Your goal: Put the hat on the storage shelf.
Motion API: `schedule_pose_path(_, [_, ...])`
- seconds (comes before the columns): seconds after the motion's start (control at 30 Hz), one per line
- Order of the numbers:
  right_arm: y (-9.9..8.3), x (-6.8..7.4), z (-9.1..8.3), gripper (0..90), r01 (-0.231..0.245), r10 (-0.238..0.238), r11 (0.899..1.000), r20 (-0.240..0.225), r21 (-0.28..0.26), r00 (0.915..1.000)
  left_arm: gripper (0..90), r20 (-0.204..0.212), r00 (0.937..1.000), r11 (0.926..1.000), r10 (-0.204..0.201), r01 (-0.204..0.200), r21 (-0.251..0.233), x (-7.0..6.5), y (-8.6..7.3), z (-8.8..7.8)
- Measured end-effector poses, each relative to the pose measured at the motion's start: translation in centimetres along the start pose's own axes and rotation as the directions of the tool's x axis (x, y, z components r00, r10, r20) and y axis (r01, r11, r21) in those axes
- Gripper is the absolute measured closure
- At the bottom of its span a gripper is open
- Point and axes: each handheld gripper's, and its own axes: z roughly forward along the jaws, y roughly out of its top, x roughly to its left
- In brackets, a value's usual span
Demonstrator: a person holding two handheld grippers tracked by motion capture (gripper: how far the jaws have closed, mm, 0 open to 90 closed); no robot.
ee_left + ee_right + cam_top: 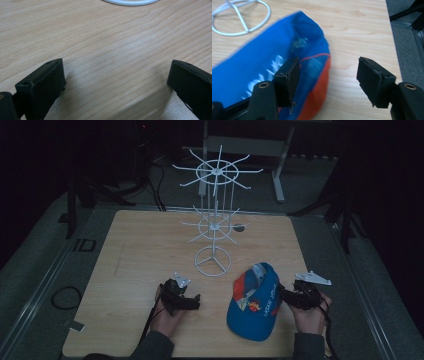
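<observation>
A blue cap with orange and white panels lies on the wooden table, front right. My right gripper is at the cap's right edge, open. In the right gripper view the cap runs under the left jaw, while the right jaw stands over bare wood; the gripper holds nothing. My left gripper rests low on the table to the left of the cap, open, with only wood between its jaws.
A white wire display rack with two tiers of hooks stands mid-table, its ring base just beyond both grippers. The ring base is also in the right gripper view, and its rim in the left. The table's right edge lies near my right hand.
</observation>
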Motion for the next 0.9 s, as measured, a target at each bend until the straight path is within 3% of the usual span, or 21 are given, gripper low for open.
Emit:
schedule_pose_path(0.2, [1.5, 1.5, -0.4, 32.2, 0.002, -0.002, 0.999, -0.001, -0.034, 1.0000, 1.9, 0.000, 1.0000, 1.0000, 0.000, 0.000, 0.000, 0.0, 0.0, 0.0])
schedule_pose_path(0.37, [2.6, 2.7, 0.1, 29.4, 0.020, -0.021, 0.999, -0.027, -0.026, 0.9994, 1.9, 0.000, 1.0000, 1.0000, 0.000, 0.000, 0.000, 0.0, 0.0, 0.0])
schedule_pose_path(0.47, [2.9, 3.3, 1.2, 27.7, 0.031, -0.031, 1.000, -0.037, 0.001, 0.9988, 1.9, 0.000, 1.0000, 1.0000, -0.003, 0.003, -0.003, 0.0, 0.0, 0.0])
schedule_pose_path(0.73, [2.7, 4.0, 4.3, 26.5, 0.004, 0.005, 0.995, -0.088, 0.095, 0.9961, 1.9, 0.000, 1.0000, 1.0000, -0.003, 0.003, -0.002, 0.0, 0.0, 0.0])
schedule_pose_path(0.9, [2.7, 3.8, 6.1, 28.4, -0.010, 0.025, 0.985, -0.087, 0.172, 0.9959, 1.9, 0.000, 1.0000, 1.0000, 0.000, 0.000, 0.000, 0.0, 0.0, 0.0])
